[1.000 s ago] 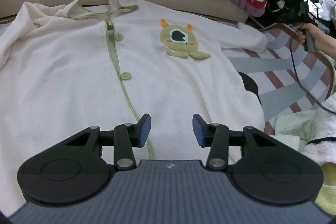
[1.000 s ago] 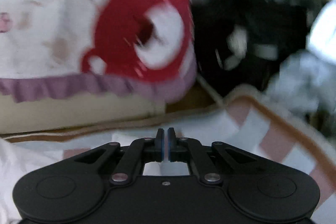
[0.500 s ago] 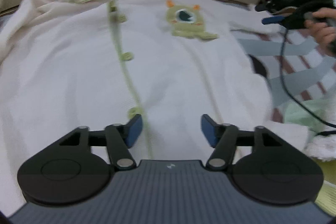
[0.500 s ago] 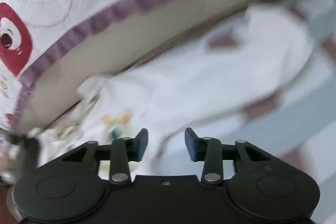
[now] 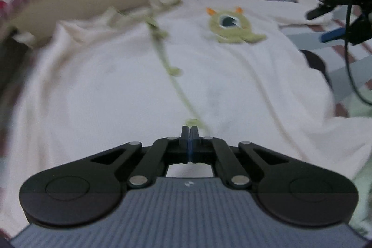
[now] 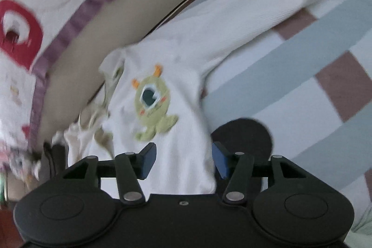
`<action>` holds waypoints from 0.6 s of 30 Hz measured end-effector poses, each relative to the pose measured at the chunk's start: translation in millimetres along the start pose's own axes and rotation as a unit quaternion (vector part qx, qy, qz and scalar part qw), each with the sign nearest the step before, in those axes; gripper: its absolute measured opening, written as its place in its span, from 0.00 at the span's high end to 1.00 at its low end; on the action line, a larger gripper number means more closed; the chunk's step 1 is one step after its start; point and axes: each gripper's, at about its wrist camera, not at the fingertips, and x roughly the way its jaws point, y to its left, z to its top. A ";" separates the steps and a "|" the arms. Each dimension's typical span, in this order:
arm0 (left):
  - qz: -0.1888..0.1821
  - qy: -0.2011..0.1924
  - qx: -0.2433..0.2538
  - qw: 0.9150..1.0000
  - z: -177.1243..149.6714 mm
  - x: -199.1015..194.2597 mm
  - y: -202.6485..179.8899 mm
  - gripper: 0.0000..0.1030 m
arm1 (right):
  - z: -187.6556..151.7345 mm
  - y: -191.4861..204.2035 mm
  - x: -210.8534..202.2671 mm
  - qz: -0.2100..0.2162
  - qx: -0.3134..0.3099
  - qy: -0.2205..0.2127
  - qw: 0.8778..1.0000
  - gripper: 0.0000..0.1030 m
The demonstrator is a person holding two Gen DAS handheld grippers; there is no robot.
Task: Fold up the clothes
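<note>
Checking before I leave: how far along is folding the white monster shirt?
Barely started. The white knitted shirt with the green monster patch lies spread flat and unfolded. In hand: left tongs are shut at its green placket; right tongs are opening over its side edge. Every fold remains.

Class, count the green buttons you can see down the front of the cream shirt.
3: one near the collar, one mid-placket, one just ahead of the left gripper's shut fingers. Blur may hide others.
</note>
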 end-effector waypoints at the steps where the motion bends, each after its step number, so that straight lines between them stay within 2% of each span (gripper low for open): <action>1: 0.000 0.002 -0.008 1.000 -1.6 -5.3 5.7 1.00 | 2.9 -4.4 -1.3 -0.002 0.011 -0.006 1.000 0.41; 4: -0.019 0.023 -0.046 0.998 -9.1 -9.6 23.2 1.00 | 7.6 -18.6 5.4 0.002 0.053 0.011 0.999 0.41; 6: -0.078 0.036 -0.089 0.992 -12.9 -3.8 31.5 1.00 | 7.9 -22.1 15.0 0.005 0.070 0.031 0.997 0.41; 8: -0.114 0.041 -0.114 0.986 -11.9 1.9 29.6 0.97 | 6.5 -22.2 26.7 0.002 0.079 0.054 0.995 0.41; 9: -0.122 0.039 -0.110 0.986 -10.2 3.2 24.6 0.94 | 3.4 -18.3 30.3 -0.006 0.066 0.069 0.995 0.41; 11: -0.126 0.033 -0.092 0.987 -6.2 7.0 12.4 0.81 | -2.8 -10.5 37.4 -0.021 0.041 0.099 0.994 0.41; 12: -0.122 0.031 -0.079 0.989 -4.4 9.6 5.8 0.64 | -6.7 -7.5 39.1 -0.027 0.030 0.111 0.993 0.41; 13: -0.114 0.032 -0.067 0.991 -4.5 13.2 0.1 0.52 | -11.3 -7.6 34.3 -0.018 0.038 0.110 0.993 0.41; 15: -0.098 0.036 -0.045 0.994 -4.7 20.5 -10.9 0.51 | -20.5 -7.8 24.7 -0.001 0.056 0.109 0.993 0.41; 17: -0.096 0.054 -0.038 0.993 -6.1 30.9 -17.8 0.41 | -25.3 -6.3 14.0 0.013 0.063 0.091 0.994 0.41; 18: -0.097 0.054 -0.038 0.993 -6.2 33.8 -20.1 0.30 | -25.5 -4.8 8.2 0.019 0.062 0.075 0.995 0.40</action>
